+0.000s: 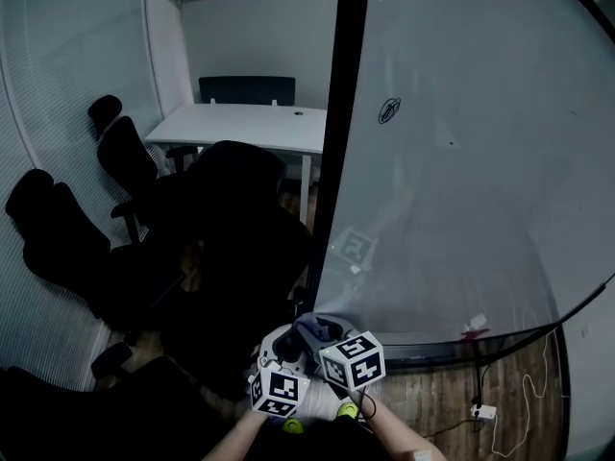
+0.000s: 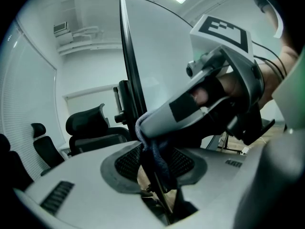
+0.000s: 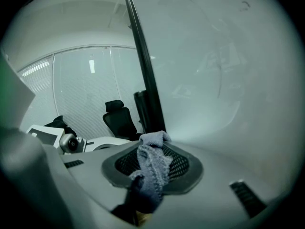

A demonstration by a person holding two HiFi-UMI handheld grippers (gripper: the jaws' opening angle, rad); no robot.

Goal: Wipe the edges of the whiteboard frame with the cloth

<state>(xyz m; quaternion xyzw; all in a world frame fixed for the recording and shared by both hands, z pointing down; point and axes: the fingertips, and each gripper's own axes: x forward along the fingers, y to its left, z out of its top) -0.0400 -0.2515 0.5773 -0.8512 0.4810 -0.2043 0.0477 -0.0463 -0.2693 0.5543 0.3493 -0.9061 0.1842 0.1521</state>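
The whiteboard (image 1: pixel 461 161) stands upright at the right, and its black frame edge (image 1: pixel 336 161) runs down the middle of the head view. Low in front of me the two grippers meet on a grey-blue cloth (image 1: pixel 312 329). My left gripper (image 1: pixel 288 346) sits just left of my right gripper (image 1: pixel 322 332). In the left gripper view the cloth (image 2: pixel 159 163) hangs from the right gripper's closed tip (image 2: pixel 143 128) down into the narrow gap of my left gripper (image 2: pixel 162 199). In the right gripper view the cloth (image 3: pixel 152 168) is bunched in my right gripper (image 3: pixel 143 194), beside the frame (image 3: pixel 143 66).
Black office chairs (image 1: pixel 231 229) (image 1: pixel 58 229) crowd the floor left of the board. A white table (image 1: pixel 245 123) stands behind them at the wall. A cable and white plug block (image 1: pixel 480 411) lie on the wooden floor at lower right. A small red item (image 1: pixel 474 329) rests on the board's bottom ledge.
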